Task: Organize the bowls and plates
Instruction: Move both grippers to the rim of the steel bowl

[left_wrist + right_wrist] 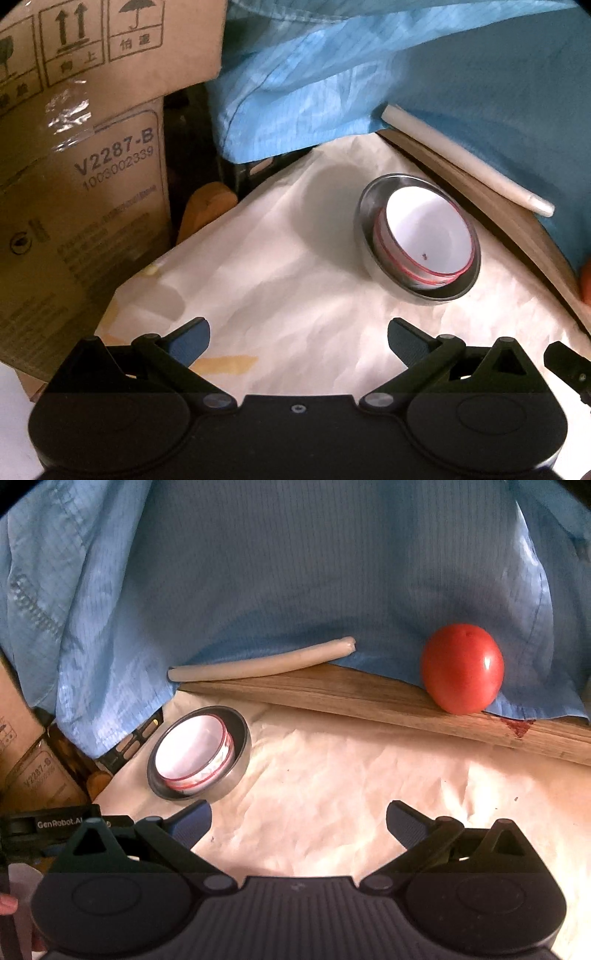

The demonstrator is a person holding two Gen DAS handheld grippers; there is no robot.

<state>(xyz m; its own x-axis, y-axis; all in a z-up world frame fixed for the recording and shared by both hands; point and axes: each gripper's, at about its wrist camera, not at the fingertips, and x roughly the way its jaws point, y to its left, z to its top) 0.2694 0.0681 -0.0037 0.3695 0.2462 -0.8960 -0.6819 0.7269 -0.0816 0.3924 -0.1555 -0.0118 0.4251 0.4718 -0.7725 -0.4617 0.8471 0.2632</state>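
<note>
A white bowl with red rim lines [428, 236] sits nested inside a steel bowl [365, 214] on the white paper cover. The same pair shows in the right wrist view, white bowl [190, 751] inside steel bowl [242, 753]. My left gripper [298, 341] is open and empty, in front of and left of the bowls. My right gripper [298, 823] is open and empty, in front of and right of the bowls. No plates are in view.
A wooden board [369, 698] lies behind the bowls with a red tomato [461, 668] and a white stick [258, 662] on it. Blue cloth [295, 572] hangs behind. Cardboard boxes [81, 177] stand at the left. The left gripper's body [55, 825] is at the right view's left edge.
</note>
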